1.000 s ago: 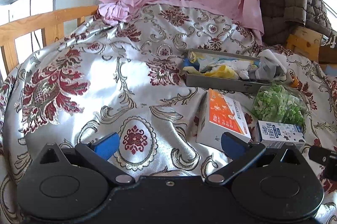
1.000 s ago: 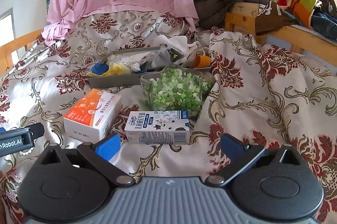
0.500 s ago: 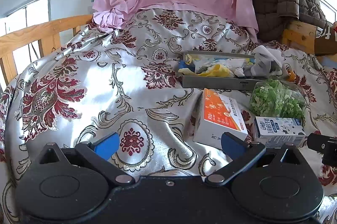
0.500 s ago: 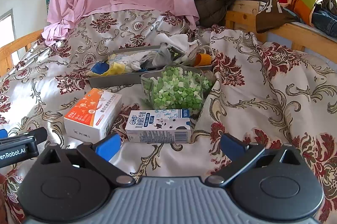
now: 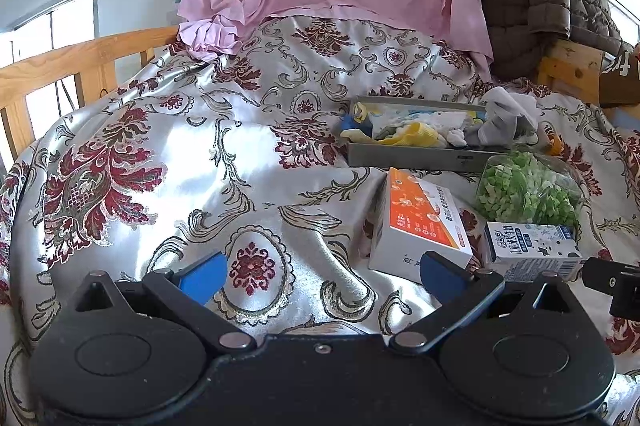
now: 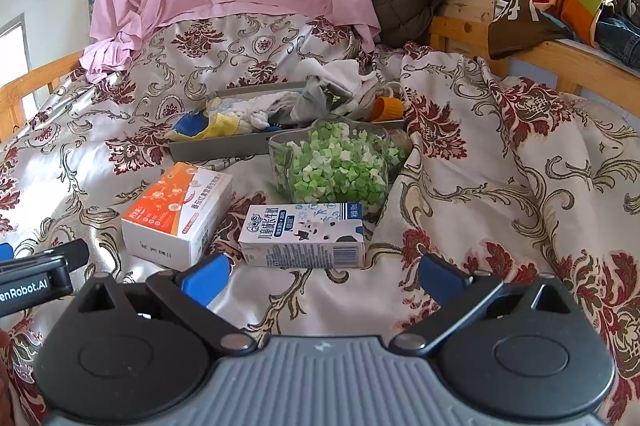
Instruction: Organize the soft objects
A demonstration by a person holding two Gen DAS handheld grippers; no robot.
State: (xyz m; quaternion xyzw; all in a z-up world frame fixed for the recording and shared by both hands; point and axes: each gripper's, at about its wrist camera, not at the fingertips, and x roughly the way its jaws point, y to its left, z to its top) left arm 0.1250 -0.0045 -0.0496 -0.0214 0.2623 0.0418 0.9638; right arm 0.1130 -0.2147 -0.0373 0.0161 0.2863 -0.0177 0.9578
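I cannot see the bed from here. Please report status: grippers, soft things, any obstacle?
Left gripper open, empty. Right gripper open, empty. Soft items heaped in grey tray, untouched. Milk carton, orange box, green-filled container lie before tray.

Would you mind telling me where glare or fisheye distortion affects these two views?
Left wrist view: sunlight glares off the satin bedspread, washing out its pattern; the bed rail bows. Right wrist view: softer light, milk carton print legible; corners vignette black.
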